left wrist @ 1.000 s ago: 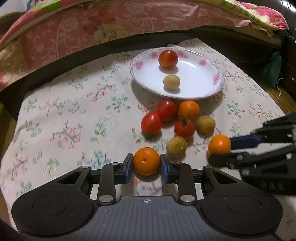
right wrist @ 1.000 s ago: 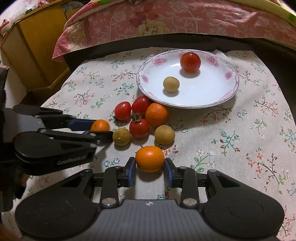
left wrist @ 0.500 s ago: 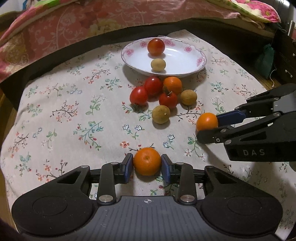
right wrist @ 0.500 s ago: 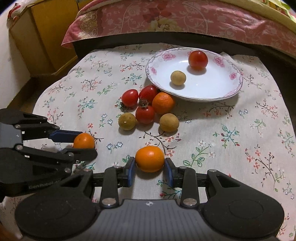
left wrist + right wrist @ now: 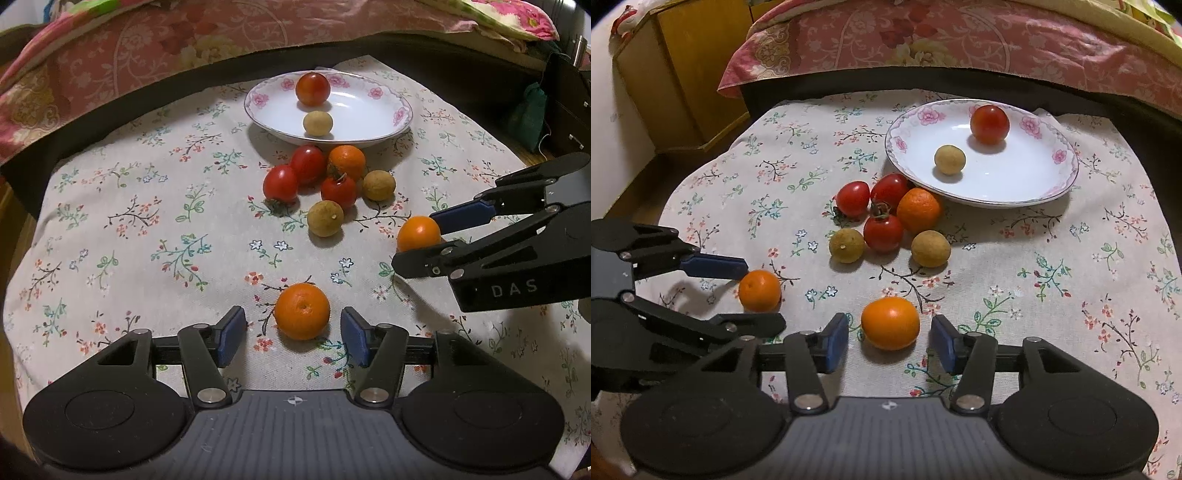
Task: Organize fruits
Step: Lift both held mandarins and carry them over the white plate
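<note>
My left gripper (image 5: pixel 293 334) is open, its blue pads apart on either side of an orange (image 5: pixel 302 311) that rests on the floral cloth. My right gripper (image 5: pixel 889 341) is open too, around a second orange (image 5: pixel 890 324) lying on the cloth. Each gripper shows in the other's view: the right one (image 5: pixel 424 234) and the left one (image 5: pixel 759 291). Further back lies a cluster of three tomatoes (image 5: pixel 279 183), a third orange (image 5: pixel 346 162) and two longans (image 5: pixel 325 218). A white flowered plate (image 5: pixel 384 110) holds a tomato (image 5: pixel 312 88) and a longan (image 5: pixel 317 123).
The floral cloth (image 5: pixel 147 221) covers a small table. A bed with a pink quilt (image 5: pixel 960 37) runs behind it. A yellow wooden cabinet (image 5: pixel 683 66) stands at the far left. A dark cabinet and a green bag (image 5: pixel 526 110) stand at the right.
Both grippers pulled back from the cluster with their oranges, lowered them onto the cloth and opened. The oranges now lie free between the pads.
</note>
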### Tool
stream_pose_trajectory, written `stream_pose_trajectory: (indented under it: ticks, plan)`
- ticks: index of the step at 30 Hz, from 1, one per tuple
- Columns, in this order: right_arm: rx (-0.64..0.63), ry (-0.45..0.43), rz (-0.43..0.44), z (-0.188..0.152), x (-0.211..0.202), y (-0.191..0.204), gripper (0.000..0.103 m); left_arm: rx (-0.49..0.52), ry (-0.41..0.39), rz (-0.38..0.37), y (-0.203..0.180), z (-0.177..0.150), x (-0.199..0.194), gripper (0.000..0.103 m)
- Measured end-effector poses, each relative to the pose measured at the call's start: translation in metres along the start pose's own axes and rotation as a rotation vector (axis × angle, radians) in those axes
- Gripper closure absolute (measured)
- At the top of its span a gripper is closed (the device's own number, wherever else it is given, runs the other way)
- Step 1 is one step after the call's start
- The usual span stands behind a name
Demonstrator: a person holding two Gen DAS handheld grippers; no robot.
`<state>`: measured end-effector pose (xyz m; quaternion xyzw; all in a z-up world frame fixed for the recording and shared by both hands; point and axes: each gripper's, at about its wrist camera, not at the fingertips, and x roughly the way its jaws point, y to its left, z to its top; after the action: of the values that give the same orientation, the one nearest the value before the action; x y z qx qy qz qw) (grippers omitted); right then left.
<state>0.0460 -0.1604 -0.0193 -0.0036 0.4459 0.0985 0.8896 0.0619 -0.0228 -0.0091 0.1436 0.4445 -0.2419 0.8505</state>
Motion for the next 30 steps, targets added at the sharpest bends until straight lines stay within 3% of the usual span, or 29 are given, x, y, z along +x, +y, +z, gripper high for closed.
stream_pose_trajectory:
  ticks: [7,11,14,30]
  plan:
    - [0.006,-0.009,0.007,0.002,-0.001,-0.001,0.055,0.011,0.003,-0.008,-0.004,0.002,-0.001,0.049]
    - [-0.012,0.004,0.005,0.002,0.001,0.002,0.062,0.023,0.002,-0.007,-0.007,0.002,-0.002,0.064]
    - [-0.012,0.008,-0.002,0.001,0.001,0.001,0.070,0.018,0.005,-0.013,-0.006,0.003,-0.002,0.065]
    - [0.006,-0.025,0.018,0.009,-0.007,0.002,0.070,-0.009,-0.041,-0.029,-0.004,0.019,-0.008,0.065]
